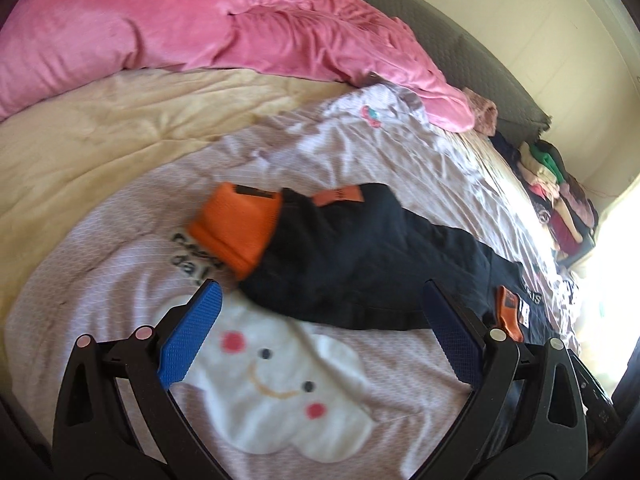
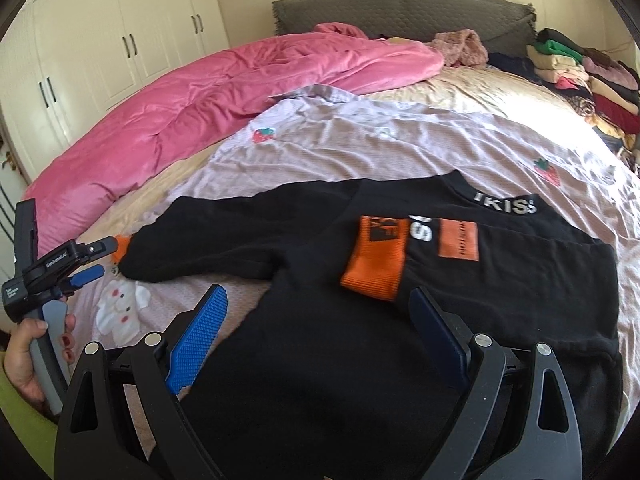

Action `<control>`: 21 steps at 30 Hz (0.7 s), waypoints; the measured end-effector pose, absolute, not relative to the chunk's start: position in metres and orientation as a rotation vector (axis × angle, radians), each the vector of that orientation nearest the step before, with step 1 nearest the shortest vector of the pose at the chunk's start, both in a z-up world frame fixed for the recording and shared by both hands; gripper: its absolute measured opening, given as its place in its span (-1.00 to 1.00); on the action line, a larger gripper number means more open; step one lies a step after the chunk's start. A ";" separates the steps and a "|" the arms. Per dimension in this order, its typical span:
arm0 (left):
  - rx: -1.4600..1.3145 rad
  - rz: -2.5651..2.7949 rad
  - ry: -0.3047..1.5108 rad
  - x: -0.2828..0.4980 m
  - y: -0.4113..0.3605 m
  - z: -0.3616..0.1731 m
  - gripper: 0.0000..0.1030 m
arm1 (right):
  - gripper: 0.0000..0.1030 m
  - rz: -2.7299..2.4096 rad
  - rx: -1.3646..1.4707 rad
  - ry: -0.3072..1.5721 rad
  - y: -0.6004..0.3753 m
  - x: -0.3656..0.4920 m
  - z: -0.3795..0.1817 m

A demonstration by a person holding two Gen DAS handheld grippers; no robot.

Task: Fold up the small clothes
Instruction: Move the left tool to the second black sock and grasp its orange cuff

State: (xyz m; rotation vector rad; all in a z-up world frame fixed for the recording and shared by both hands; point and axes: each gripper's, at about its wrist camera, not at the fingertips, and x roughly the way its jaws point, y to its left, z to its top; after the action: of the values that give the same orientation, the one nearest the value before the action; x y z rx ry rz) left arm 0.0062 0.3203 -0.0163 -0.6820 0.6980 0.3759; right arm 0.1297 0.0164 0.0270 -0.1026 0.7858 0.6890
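A small black sweater [image 2: 360, 320] with orange cuffs lies flat on the lilac bedsheet [image 2: 380, 148]. One sleeve is folded across the chest, its orange cuff [image 2: 374, 262] beside an orange patch [image 2: 458, 240]. The other sleeve [image 1: 352, 256] stretches out sideways and ends in an orange cuff [image 1: 236, 228]. My left gripper [image 1: 320, 320] stands open just short of that sleeve, with nothing between its fingers; it also shows at the left of the right wrist view as the left gripper [image 2: 86, 264], held by a hand [image 2: 28, 356]. My right gripper [image 2: 316, 320] hovers open over the sweater's lower body.
A pink duvet [image 2: 200, 96] is bunched along the far side of the bed. Stacks of folded clothes [image 2: 580, 72] sit by the grey headboard [image 2: 400, 8]. White wardrobe doors [image 2: 120, 32] stand behind. A cloud-face print [image 1: 280, 392] marks the sheet under my left gripper.
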 end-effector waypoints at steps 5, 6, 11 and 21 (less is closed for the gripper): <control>-0.729 0.415 0.675 -0.004 0.340 -0.023 0.81 | 0.78 0.733 -0.119 0.787 0.037 0.123 0.027; -0.745 0.423 0.665 -0.007 0.344 -0.025 0.81 | 0.78 0.742 -0.121 0.788 0.040 0.121 0.027; -0.837 0.440 0.621 -0.012 0.363 -0.034 0.72 | 0.78 0.770 -0.132 0.795 0.049 0.114 0.026; -1.004 0.398 0.605 0.008 0.388 -0.059 0.01 | 0.78 0.757 -0.116 0.797 0.043 0.113 0.027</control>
State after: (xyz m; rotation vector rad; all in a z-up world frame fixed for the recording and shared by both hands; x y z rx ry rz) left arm 0.0084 0.3883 -0.0589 -1.0038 0.6046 0.3976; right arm 0.1135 0.0430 0.0271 -0.1163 0.7973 0.7571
